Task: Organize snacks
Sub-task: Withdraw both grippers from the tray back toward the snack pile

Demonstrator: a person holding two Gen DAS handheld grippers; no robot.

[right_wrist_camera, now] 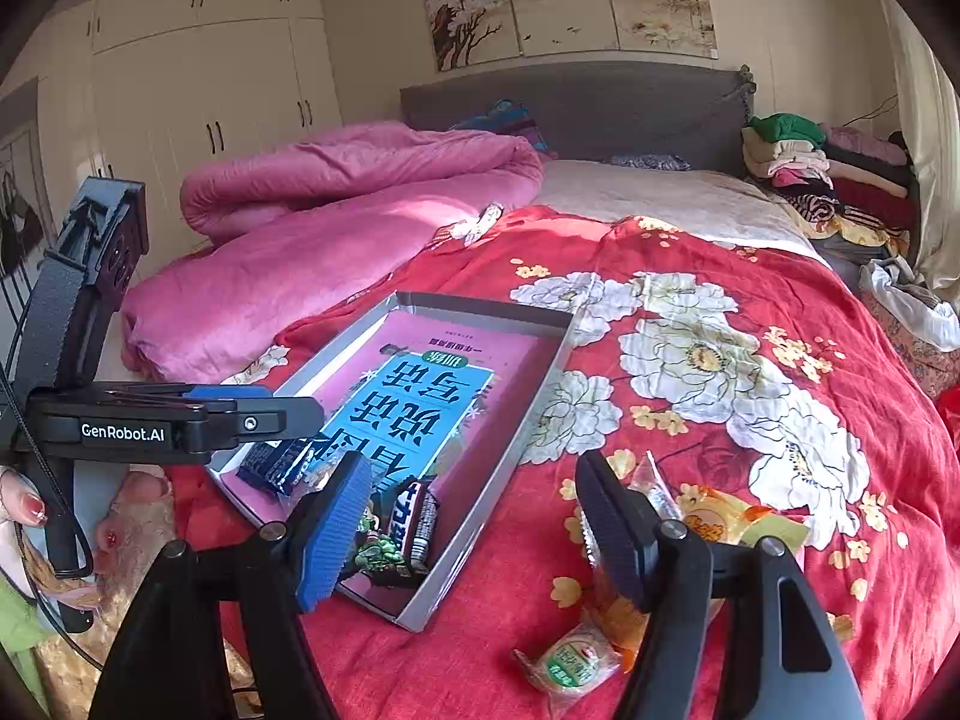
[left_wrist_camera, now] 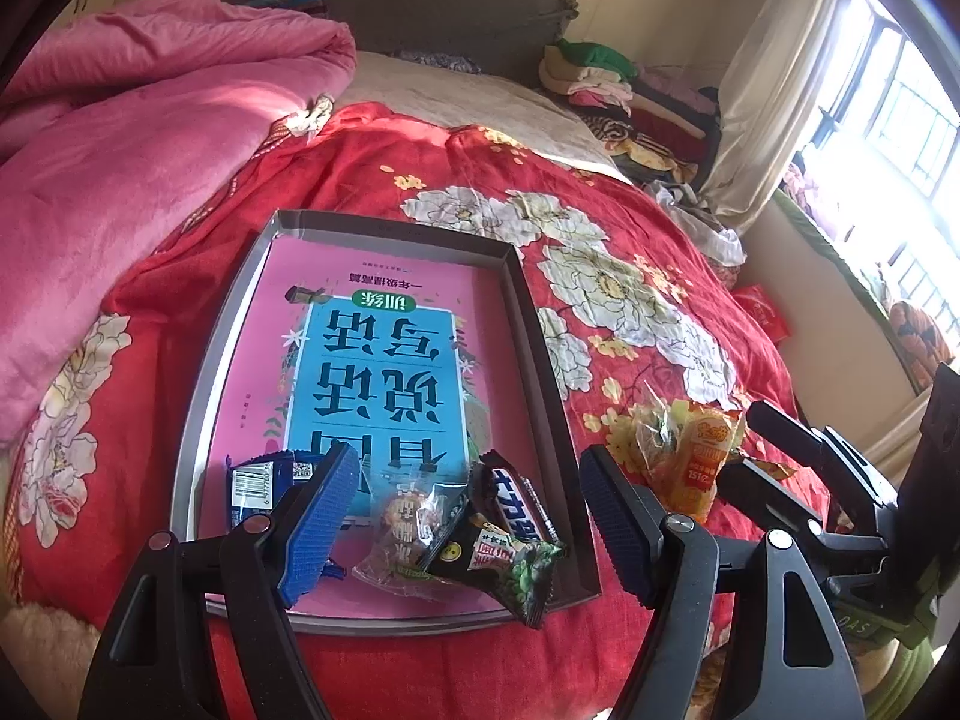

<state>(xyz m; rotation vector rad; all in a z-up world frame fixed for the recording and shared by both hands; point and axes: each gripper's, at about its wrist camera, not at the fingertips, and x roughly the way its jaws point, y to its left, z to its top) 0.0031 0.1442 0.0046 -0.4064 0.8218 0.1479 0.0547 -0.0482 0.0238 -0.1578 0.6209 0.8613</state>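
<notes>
Your right gripper (right_wrist_camera: 474, 528) is hanging wide open and holding nothing, and the orange snack pack (right_wrist_camera: 717, 519) is lying just past its right finger, on the red bedspread (right_wrist_camera: 780, 252) outside the tray (right_wrist_camera: 510, 462). Your left gripper (left_wrist_camera: 468, 516) is gaping empty too, over the tray's snacks, so the right one's looking nearer to me.

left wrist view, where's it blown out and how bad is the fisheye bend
Left wrist view: the window at upper right is blown out to white, and sunlight falls across the pink quilt; the tray edges bow outward. Right wrist view: more even light, wardrobe lines curve near the rim.
</notes>
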